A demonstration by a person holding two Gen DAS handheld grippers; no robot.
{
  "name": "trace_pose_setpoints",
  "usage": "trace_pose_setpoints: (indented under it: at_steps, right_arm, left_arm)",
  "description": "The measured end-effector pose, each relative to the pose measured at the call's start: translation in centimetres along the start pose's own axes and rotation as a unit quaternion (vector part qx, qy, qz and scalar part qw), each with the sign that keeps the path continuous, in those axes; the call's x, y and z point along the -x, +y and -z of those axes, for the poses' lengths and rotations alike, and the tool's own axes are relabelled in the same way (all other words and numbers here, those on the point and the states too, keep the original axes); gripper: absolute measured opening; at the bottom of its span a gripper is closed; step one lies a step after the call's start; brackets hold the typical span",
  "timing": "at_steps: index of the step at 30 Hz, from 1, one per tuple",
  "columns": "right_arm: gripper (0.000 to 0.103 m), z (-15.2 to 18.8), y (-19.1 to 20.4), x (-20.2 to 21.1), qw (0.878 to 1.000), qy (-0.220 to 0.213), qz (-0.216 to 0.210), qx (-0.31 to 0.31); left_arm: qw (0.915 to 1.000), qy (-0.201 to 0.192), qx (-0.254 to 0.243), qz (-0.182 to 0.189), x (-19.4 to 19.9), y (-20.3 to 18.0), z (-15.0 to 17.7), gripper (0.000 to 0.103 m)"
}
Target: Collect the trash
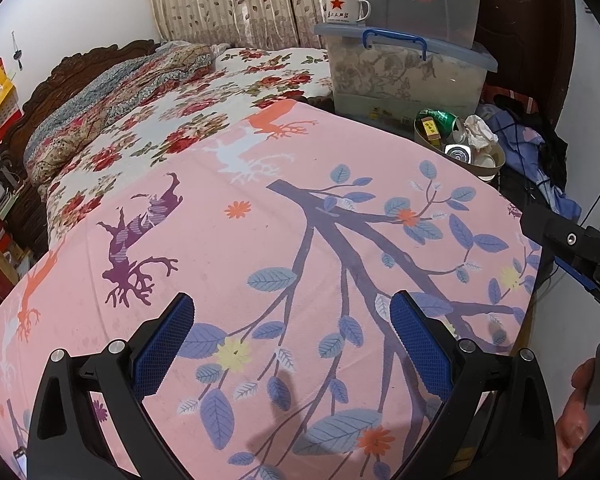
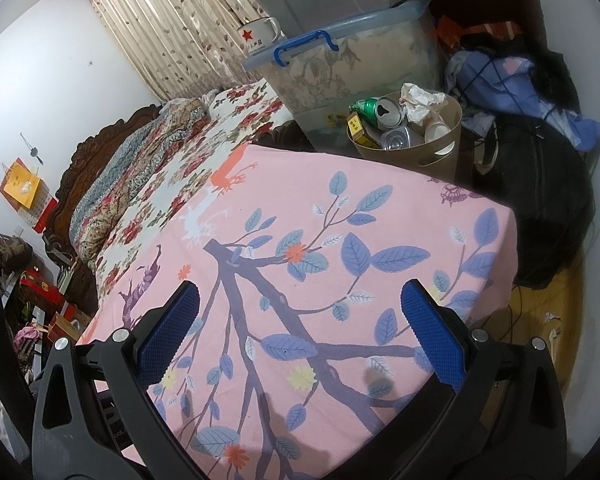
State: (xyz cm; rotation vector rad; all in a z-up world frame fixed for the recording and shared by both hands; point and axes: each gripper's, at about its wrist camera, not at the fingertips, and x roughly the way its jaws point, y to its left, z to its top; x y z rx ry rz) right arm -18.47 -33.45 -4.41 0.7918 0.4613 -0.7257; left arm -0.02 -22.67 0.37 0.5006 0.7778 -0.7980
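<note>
Pink cotton cloth (image 2: 340, 272), printed with blue leaves, a purple branch and deer, covers the work surface; no loose litter shows on it in either view. Left gripper (image 1: 292, 344): fingers spread wide, blue pads (image 1: 164, 344) facing each other, nothing between them, hovering over the near part of the cloth. Right gripper (image 2: 300, 332): likewise spread and empty, over the same cloth, nearer the right edge. Tan bin (image 2: 440, 156): stands off the far right corner of the cloth, beside the clear storage box (image 2: 360, 64). Contents, piled near the rim: green can (image 2: 374, 109), crumpled white paper (image 2: 420, 100), yellow carton (image 2: 358, 128), a silver can end and a white cup. Judgement: collection looks largely done, with the trash already in the bin; the step in hand is a check for leftovers. A few pale scraps may lie on the floor at the right in the right wrist view, too small to identify. To do it well, sweep both cameras slowly along the cloth edges and floor, keep the fingers parted until a piece lies squarely between the pads, and drop any further piece gently, since the heap is high and the paper could roll off. White mug (image 1: 346, 8) with red star, on the box lid: not trash, leave.
</note>
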Motion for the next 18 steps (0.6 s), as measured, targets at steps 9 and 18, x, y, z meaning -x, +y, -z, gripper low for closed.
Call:
trace_pose_setpoints:
  at_steps: [9, 18]
  right_arm:
    - [0.100, -0.03, 0.12, -0.13, 1.000, 0.001, 0.001, 0.000]
    - [0.100, -0.07, 0.03, -0.37, 1.000, 0.004, 0.002, -0.001]
  left_arm:
    - [0.9999, -0.008, -0.006, 0.008, 0.10, 0.11, 0.03, 0.094]
    - [0.9999, 0.004, 0.003, 0.013, -0.29, 0.18, -0.05, 0.094]
